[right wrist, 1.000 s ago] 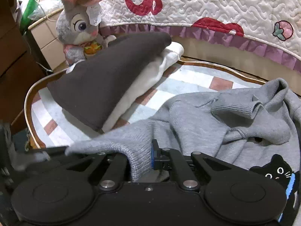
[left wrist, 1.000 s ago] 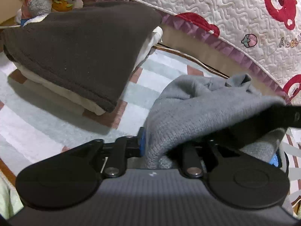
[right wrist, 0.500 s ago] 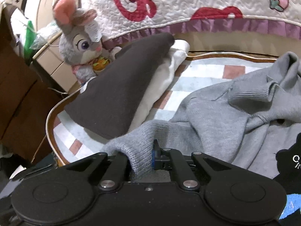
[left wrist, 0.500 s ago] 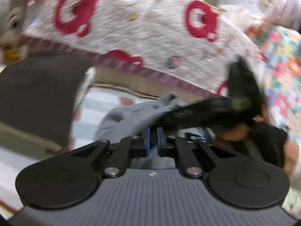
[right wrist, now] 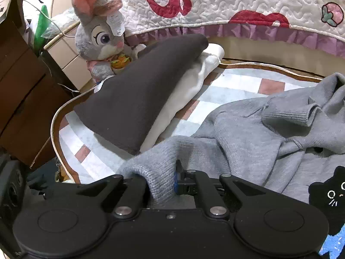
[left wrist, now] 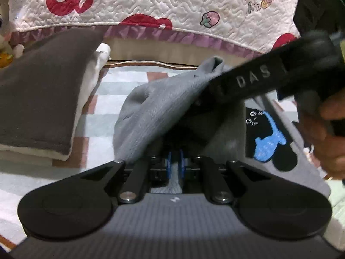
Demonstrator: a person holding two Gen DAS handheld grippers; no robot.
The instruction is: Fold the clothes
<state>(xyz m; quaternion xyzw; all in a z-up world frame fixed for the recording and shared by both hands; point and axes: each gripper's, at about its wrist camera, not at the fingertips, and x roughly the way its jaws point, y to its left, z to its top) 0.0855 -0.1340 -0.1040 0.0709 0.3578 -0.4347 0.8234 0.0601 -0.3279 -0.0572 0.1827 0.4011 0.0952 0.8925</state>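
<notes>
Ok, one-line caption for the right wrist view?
Right tongs shut on grey sweater beside folded dark cloth.

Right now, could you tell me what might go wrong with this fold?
The left gripper pinches only a thin bit of the grey sweater, so it could slip free. The right gripper holds a bunched edge, so the fold may crease. The sweater lies close to the folded dark garment and could drag it.

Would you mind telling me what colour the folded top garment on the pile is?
Dark brown folded garment; clearest in the right wrist view.
</notes>
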